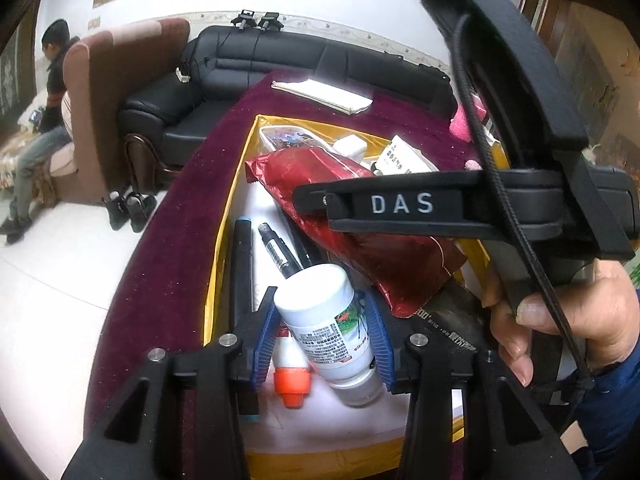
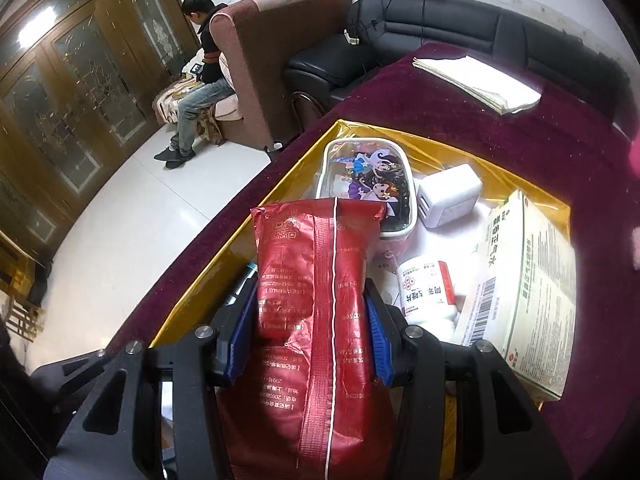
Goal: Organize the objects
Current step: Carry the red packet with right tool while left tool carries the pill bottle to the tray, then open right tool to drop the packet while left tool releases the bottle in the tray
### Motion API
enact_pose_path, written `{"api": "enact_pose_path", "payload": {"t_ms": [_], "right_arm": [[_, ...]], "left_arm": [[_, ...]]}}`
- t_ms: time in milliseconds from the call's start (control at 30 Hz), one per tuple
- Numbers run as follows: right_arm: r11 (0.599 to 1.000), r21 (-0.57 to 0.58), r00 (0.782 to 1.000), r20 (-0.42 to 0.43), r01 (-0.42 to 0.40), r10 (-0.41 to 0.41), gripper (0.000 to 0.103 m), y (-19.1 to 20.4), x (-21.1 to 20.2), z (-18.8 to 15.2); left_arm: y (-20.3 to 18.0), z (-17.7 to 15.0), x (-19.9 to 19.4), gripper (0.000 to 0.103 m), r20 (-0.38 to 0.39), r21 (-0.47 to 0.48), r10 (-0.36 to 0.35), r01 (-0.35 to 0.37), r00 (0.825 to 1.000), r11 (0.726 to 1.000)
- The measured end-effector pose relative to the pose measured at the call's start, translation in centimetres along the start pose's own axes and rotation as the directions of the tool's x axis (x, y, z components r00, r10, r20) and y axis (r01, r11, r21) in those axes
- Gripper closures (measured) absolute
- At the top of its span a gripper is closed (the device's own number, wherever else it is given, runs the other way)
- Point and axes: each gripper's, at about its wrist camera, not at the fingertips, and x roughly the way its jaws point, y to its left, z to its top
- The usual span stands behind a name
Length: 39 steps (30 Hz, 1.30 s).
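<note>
Red foil pouch (image 2: 320, 300) lengthwise between right gripper (image 2: 310, 336) jaws, pointing away.

The red pouch (image 2: 320, 304) is crinkled foil, glossy, catching the light along its creases. The white bottle (image 1: 328, 328) looks like smooth plastic with a shiny printed paper label. The box's walls (image 2: 224, 256) are lined in slick gold film. Beneath lies a dark red tablecloth (image 2: 500, 144), matt and nubbly like velvet. The medicine carton (image 2: 532, 280) at the right is plain matt card. The far sofa (image 1: 304, 64) is black leather with a soft sheen, and the gripper pads (image 1: 264, 340) are ribbed blue plastic.
</note>
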Motion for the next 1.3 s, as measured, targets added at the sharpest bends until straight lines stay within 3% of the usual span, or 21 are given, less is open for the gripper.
{"api": "enact_pose_path", "payload": {"t_ms": [767, 900, 1100, 1233, 1300], "right_arm": [[1.0, 0.009, 1.0, -0.018, -0.005, 0.006, 0.051, 0.2, -1.3, -0.6], [1.0, 0.012, 1.0, -0.005, -0.018, 0.018, 0.051, 0.2, -2.3, -0.8], [0.999, -0.016, 0.999, 0.026, -0.042, 0.042, 0.051, 1.0, -4.6, -2.0], [0.996, -0.005, 0.996, -0.003, -0.094, 0.094, 0.051, 1.1, -4.0, -2.8], [0.982, 0.042, 0.981, -0.053, -0.186, 0.188, 0.051, 0.5, -2.8, -3.0]], "left_arm": [[-1.5, -0.7, -1.7, 0.065, 0.018, 0.073, 0.11, -0.111, 0.994, 0.991], [-1.0, -0.7, -2.9, 0.05, 0.046, 0.068, 0.114, -0.117, 0.992, 0.991], [0.5, -0.7, -4.5, 0.049, 0.07, 0.035, 0.096, -0.098, 0.993, 0.995], [1.1, -0.4, -4.4, 0.049, 0.062, -0.001, 0.078, -0.078, 0.995, 0.997], [0.5, -0.1, -4.4, 0.049, 0.062, 0.011, 0.081, -0.081, 0.995, 0.997]]}}
